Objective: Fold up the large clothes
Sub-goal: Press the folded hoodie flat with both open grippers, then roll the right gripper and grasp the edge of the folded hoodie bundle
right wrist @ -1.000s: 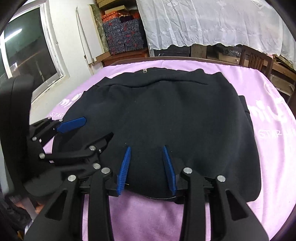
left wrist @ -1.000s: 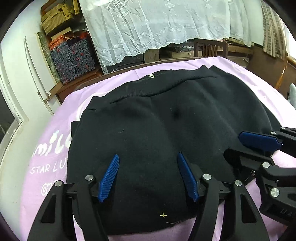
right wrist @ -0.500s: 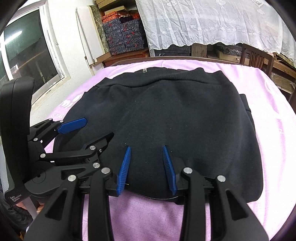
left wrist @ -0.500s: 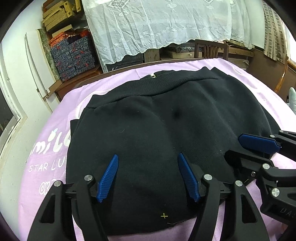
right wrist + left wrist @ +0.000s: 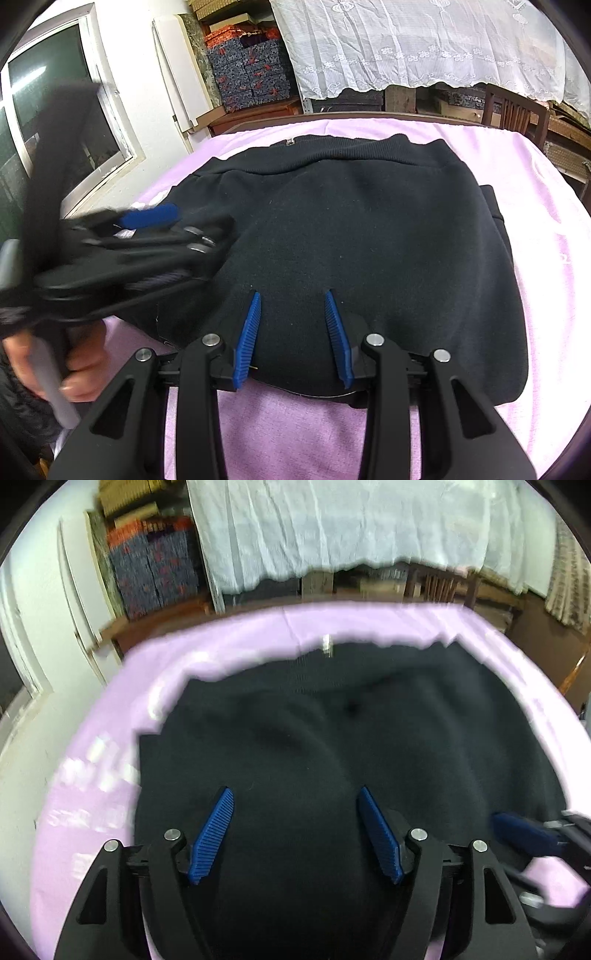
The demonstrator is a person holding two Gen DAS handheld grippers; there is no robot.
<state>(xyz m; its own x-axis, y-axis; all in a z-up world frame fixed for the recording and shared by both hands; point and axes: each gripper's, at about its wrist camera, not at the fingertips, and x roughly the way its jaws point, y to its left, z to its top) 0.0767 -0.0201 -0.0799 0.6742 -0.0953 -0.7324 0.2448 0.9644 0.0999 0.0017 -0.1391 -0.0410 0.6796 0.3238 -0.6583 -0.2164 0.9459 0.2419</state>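
Observation:
A large black sweater [image 5: 369, 229] lies folded on a pink cloth [image 5: 546, 236], its ribbed band at the far side; it also shows in the left wrist view [image 5: 332, 746]. My left gripper [image 5: 295, 830] is open over the sweater's near left part, blurred by motion, and also shows in the right wrist view [image 5: 147, 218]. My right gripper [image 5: 291, 332] is open, its blue pads on either side of the sweater's near edge. One right gripper fingertip [image 5: 521, 830] shows at the left view's right edge.
A white lace curtain [image 5: 424, 44] hangs behind the table. Patterned boxes [image 5: 251, 70] are stacked at the back left. A wooden chair [image 5: 513, 110] stands at the back right. A window [image 5: 48, 122] is on the left wall.
My left gripper has moved forward over the sweater and tilted, and its view is now blurred. The right gripper has stayed at the near edge, still open.

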